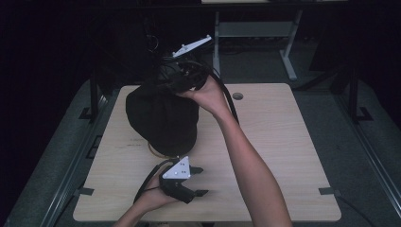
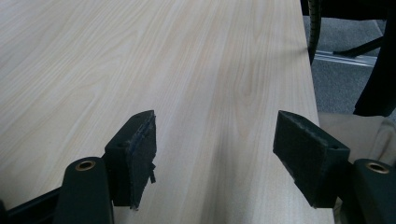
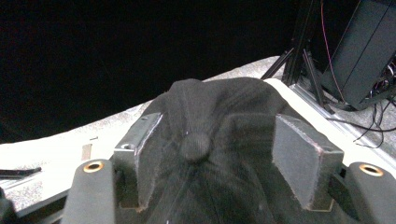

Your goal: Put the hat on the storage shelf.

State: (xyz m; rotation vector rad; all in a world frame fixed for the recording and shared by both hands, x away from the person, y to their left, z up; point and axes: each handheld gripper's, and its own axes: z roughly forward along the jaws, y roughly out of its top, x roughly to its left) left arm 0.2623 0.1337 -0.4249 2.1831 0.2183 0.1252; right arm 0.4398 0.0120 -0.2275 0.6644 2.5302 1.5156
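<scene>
Right gripper (image 3: 208, 154) straddles cap (image 3: 219, 100) (agape)

Table (image 2: 196, 70): pale wood-grain top, looks laminate, smooth w/ slight satin sheen, fine straight grain lines.

Cap (image 3: 210, 140): black woven cloth, matt, soft, creased; seams run to a cloth-covered button on top. In high view it reads as flat black fabric, no shine (image 1: 161, 118).

Left gripper (image 2: 215, 161): black plastic body, semi-gloss, w/ brass-coloured metal inserts. Pads (image 2: 306, 154) are dark matt foam/rubber-like, rough texture, edges frayed.

Right gripper (image 3: 217, 163): same black plastic + brass inserts; pads (image 3: 299, 158) greyer, matt, worn at edges.

Grey plate (image 1: 177, 170) on left gripper: matt, smooth, plastic or metal, can't tell.

Floor (image 2: 336, 79): grey carpet, rough nap.
</scene>
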